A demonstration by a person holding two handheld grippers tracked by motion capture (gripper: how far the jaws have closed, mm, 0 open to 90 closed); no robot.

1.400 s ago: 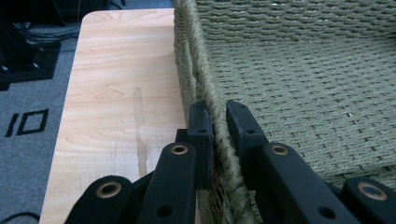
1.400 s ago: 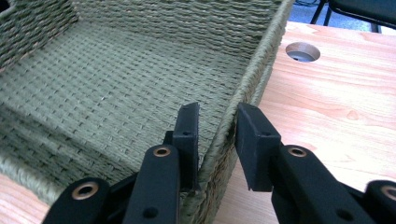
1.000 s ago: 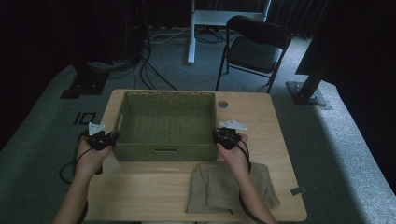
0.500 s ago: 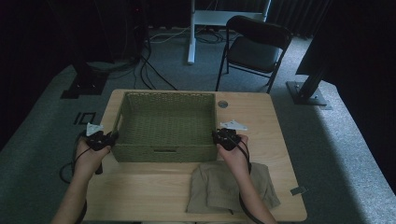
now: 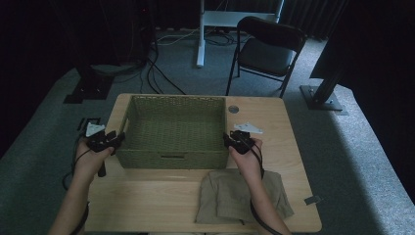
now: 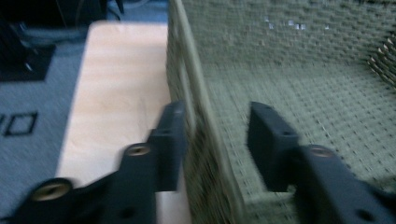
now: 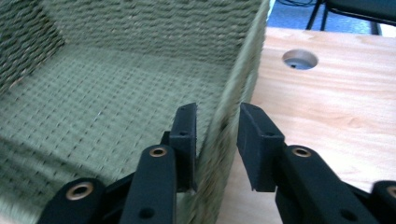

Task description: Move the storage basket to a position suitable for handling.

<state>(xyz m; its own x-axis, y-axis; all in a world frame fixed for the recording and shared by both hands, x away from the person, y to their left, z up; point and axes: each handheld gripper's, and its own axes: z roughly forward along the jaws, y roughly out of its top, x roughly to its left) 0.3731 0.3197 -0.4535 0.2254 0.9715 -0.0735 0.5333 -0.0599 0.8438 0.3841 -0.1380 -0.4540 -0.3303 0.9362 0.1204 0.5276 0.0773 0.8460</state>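
An empty green woven basket point(image 5: 171, 131) stands on the wooden table point(image 5: 156, 196). My left gripper point(image 5: 113, 139) straddles the basket's left wall point(image 6: 187, 70). In the left gripper view its jaws point(image 6: 217, 112) have just been opening; the wall rim runs between them and both pads stand off it. My right gripper point(image 5: 230, 139) straddles the right wall point(image 7: 247, 60). Its jaws point(image 7: 218, 110) have also just been opening, with one inside the basket and one outside; the inner one is close to the weave, and neither presses on the wall.
A folded khaki cloth point(image 5: 242, 196) lies on the table in front of the basket, under my right forearm. A round cable hole point(image 7: 300, 59) sits in the tabletop to the right of the basket. A black folding chair point(image 5: 266, 49) stands beyond the table.
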